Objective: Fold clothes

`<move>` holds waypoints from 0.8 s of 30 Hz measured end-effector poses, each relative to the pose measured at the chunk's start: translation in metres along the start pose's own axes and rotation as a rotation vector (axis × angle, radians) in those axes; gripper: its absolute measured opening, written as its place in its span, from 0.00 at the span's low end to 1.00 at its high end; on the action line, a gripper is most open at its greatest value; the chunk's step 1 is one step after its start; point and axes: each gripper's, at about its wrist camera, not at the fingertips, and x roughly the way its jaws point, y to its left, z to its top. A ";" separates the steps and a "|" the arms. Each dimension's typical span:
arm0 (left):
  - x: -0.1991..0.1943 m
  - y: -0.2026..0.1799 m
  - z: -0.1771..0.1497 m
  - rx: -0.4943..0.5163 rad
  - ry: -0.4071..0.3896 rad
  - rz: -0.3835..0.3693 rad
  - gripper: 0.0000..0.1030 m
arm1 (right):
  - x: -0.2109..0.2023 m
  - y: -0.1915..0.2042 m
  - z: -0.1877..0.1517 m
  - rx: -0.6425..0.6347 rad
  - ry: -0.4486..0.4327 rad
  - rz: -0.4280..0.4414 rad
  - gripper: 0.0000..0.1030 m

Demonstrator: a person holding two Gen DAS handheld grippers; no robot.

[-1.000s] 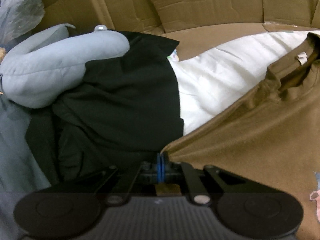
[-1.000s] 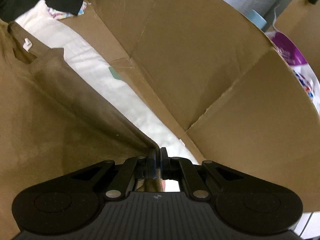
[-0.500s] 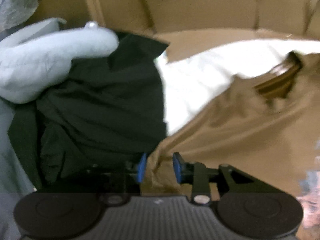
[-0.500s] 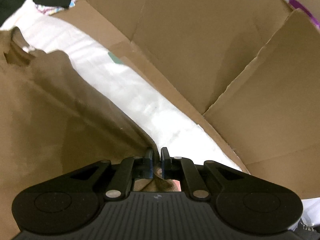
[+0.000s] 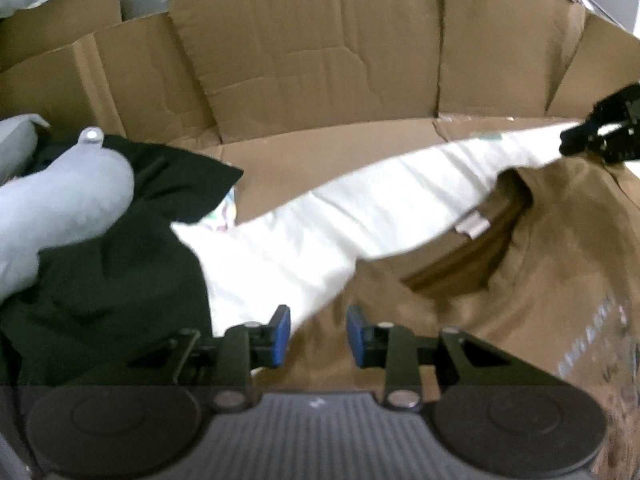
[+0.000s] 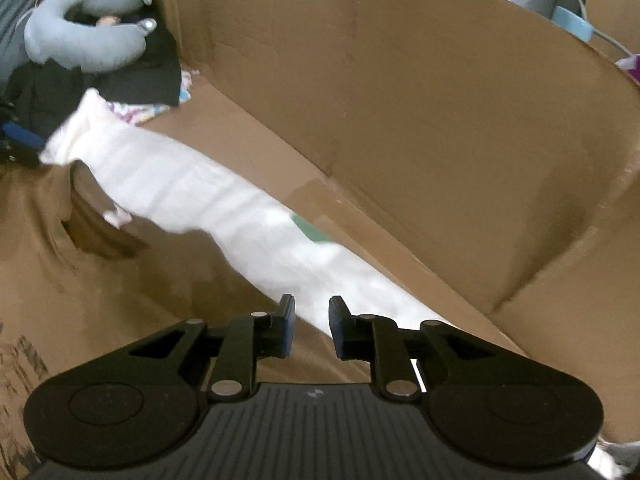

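Cardboard walls (image 5: pixel 320 60) behind brown shirt (image 5: pixel 540 288), collar toward them.

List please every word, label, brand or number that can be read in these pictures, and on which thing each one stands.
No text can be read.
Brown T-shirt: pale printed lettering near the right edge, too blurred to read.
Neck label inside the collar: too small and blurred.
Left wrist housing: a tiny white mark, not readable.
Right wrist housing: a small round emblem, no letters.
Cardboard walls: no print seen.
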 end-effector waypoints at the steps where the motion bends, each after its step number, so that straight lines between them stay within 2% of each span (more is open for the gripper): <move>1: 0.004 0.000 0.002 0.001 0.002 -0.002 0.32 | 0.004 0.003 0.003 0.005 -0.004 0.009 0.24; 8: 0.029 -0.006 0.005 0.001 0.013 -0.076 0.31 | 0.028 0.018 0.014 0.012 -0.001 0.087 0.25; 13: 0.041 -0.014 0.007 0.043 0.020 -0.131 0.32 | 0.034 0.025 0.013 -0.057 0.003 0.145 0.26; 17: 0.048 -0.018 0.008 0.061 0.027 -0.144 0.37 | 0.037 0.027 0.008 -0.088 0.019 0.184 0.27; 21: 0.055 -0.018 0.008 0.046 0.057 -0.150 0.42 | 0.043 0.030 0.010 -0.100 0.026 0.184 0.28; 23: 0.055 -0.017 0.007 0.032 0.058 -0.154 0.39 | 0.045 0.032 0.011 -0.100 0.038 0.193 0.29; 24: 0.054 -0.017 0.007 0.033 0.053 -0.151 0.33 | 0.045 0.034 0.011 -0.113 0.038 0.200 0.29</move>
